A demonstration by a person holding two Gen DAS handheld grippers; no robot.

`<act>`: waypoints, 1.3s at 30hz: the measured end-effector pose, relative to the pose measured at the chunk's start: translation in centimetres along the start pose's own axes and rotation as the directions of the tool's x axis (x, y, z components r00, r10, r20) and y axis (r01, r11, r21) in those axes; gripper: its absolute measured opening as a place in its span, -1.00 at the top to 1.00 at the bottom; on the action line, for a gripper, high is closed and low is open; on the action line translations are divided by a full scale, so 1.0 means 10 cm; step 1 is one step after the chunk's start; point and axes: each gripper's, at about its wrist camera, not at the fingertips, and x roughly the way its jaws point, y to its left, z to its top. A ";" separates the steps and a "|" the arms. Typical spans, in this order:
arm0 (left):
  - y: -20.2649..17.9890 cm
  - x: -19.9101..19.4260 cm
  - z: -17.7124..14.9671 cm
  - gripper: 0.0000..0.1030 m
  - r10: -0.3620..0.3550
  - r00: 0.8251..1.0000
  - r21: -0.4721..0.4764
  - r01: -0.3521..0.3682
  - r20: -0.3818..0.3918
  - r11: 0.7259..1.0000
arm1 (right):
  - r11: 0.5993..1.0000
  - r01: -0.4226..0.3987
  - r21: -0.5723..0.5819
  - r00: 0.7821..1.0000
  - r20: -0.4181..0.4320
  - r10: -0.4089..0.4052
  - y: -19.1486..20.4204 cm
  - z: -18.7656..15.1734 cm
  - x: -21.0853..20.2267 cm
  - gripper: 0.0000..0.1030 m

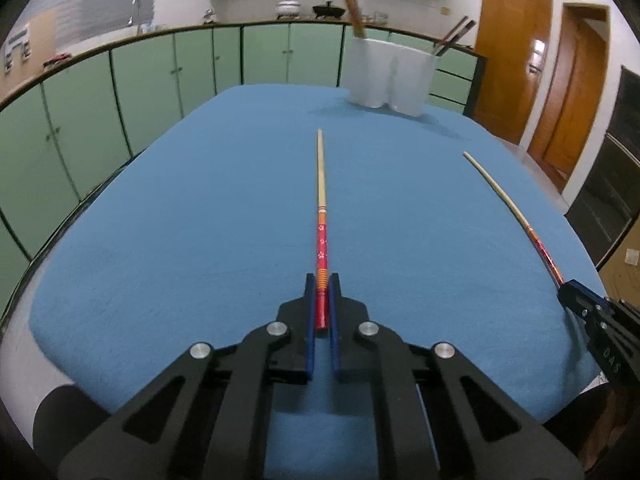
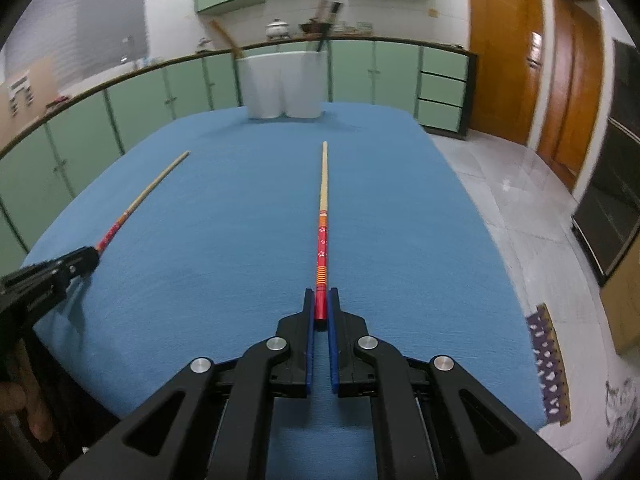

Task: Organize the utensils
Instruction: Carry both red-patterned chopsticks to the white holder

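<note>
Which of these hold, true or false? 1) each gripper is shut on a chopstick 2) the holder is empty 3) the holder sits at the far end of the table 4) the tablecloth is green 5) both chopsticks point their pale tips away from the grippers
1) Each gripper is shut on a chopstick. True: the left gripper clamps the red end of the left chopstick, the right gripper clamps the right chopstick.
2) The holder is empty. False: the holder already has chopsticks standing in it.
3) The holder sits at the far end of the table. True.
4) The tablecloth is green. False: the tablecloth is blue; the cabinets behind are green.
5) Both pale tips point away from the grippers. True.
</note>
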 end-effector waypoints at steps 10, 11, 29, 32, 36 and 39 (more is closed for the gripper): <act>0.12 -0.14 -0.14 0.30 -0.009 1.000 0.056 0.008 0.008 0.998 | 0.997 -0.045 -0.061 0.999 0.004 0.045 0.30 -0.10 -0.07 0.82; 0.12 -0.14 -0.14 0.36 -0.016 1.000 0.056 0.016 0.009 0.998 | 0.997 -0.045 -0.059 0.999 0.001 0.046 0.30 -0.10 -0.07 0.82; 0.28 -1.10 0.61 0.90 -0.115 0.984 0.036 0.111 0.134 0.993 | 0.995 -0.095 0.009 0.988 0.122 0.094 0.22 0.74 -1.00 0.89; 0.28 -1.24 0.80 0.90 -0.128 0.980 0.053 0.121 0.154 0.991 | 0.994 -0.108 -0.016 0.985 0.131 0.109 0.26 0.99 -1.14 0.89; 0.25 -1.34 1.11 0.91 -0.150 0.976 0.101 0.135 0.159 0.986 | 0.991 -0.109 -0.076 0.986 0.115 0.118 0.34 1.32 -1.18 0.89; 0.19 -1.33 1.32 0.91 -0.150 0.978 0.156 0.127 0.147 0.980 | 0.986 -0.122 -0.117 0.990 0.062 0.130 0.40 1.55 -1.09 0.89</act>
